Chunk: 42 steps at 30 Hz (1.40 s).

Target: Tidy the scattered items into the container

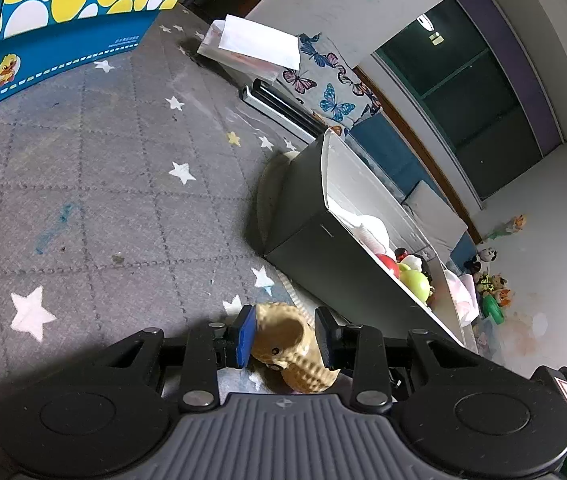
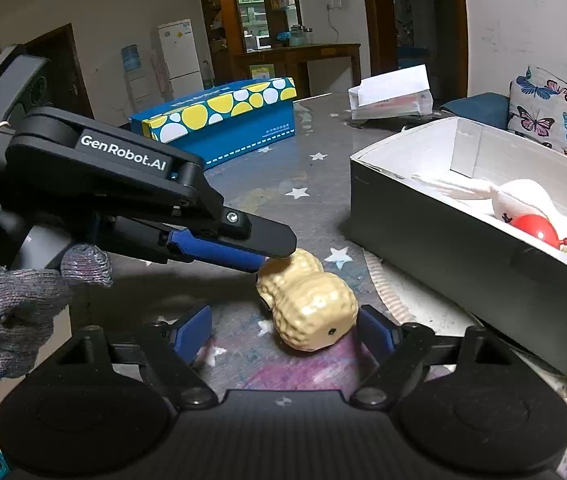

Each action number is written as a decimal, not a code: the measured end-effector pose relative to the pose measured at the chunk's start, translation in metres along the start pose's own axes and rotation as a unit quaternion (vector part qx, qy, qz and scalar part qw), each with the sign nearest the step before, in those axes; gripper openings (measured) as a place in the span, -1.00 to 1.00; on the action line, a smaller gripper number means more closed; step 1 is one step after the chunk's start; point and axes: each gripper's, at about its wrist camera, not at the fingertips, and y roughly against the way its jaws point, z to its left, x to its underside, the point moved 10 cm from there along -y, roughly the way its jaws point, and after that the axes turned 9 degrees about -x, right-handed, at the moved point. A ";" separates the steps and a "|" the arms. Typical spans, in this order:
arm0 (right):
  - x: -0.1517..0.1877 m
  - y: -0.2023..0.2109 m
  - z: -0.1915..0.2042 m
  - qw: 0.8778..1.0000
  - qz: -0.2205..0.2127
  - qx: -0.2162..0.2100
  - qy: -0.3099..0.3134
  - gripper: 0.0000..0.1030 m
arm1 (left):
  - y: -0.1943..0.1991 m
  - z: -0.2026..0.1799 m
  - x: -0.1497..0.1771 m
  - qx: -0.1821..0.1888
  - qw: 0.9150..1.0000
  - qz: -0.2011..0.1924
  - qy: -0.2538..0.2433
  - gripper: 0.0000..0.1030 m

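Tan peanut toy (image 2: 308, 304) lies on the star mat (image 1: 83, 200), clamped by the left gripper (image 1: 285, 338); the right gripper (image 2: 283, 330) brackets it, jaws spread. The box (image 2: 443, 236) already holds several toys; this one remains outside.

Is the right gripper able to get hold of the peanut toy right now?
Probably not cleanly: the right gripper straddles the peanut toy with open jaws, but the left gripper is already shut on its far end.

The small plush toys (image 1: 491, 284) lining the white wall are appearing too tiny to identify; the frame edge is cropping the black, white-lined storage box (image 2: 463, 248).
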 end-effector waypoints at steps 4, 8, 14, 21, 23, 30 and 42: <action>0.001 0.003 0.004 1.000 0.003 -0.006 0.003 0.53 | 0.001 0.001 -0.001 0.001 1.000 -0.004 -0.001 -0.33; 0.002 0.005 0.008 1.000 0.005 -0.009 0.006 0.49 | 0.002 0.002 -0.001 0.003 1.000 -0.006 0.001 -0.34; -0.002 0.002 0.002 1.000 0.001 0.002 0.002 0.38 | 0.002 0.003 -0.001 0.004 1.000 -0.005 0.003 -0.34; -0.004 -0.002 -0.005 1.000 -0.001 0.012 -0.005 0.31 | 0.001 0.005 0.000 0.005 1.000 -0.002 0.008 -0.34; -0.004 -0.002 -0.006 1.000 -0.001 0.013 -0.006 0.27 | 0.000 0.005 0.001 0.008 1.000 0.003 0.010 -0.32; -0.007 0.000 -0.008 1.000 -0.002 0.021 -0.007 0.10 | -0.003 0.008 0.001 0.007 1.000 0.003 0.018 -0.32; -0.006 -0.003 -0.010 1.000 0.000 0.027 -0.007 -0.08 | -0.005 0.011 0.002 0.005 1.000 0.006 0.023 -0.36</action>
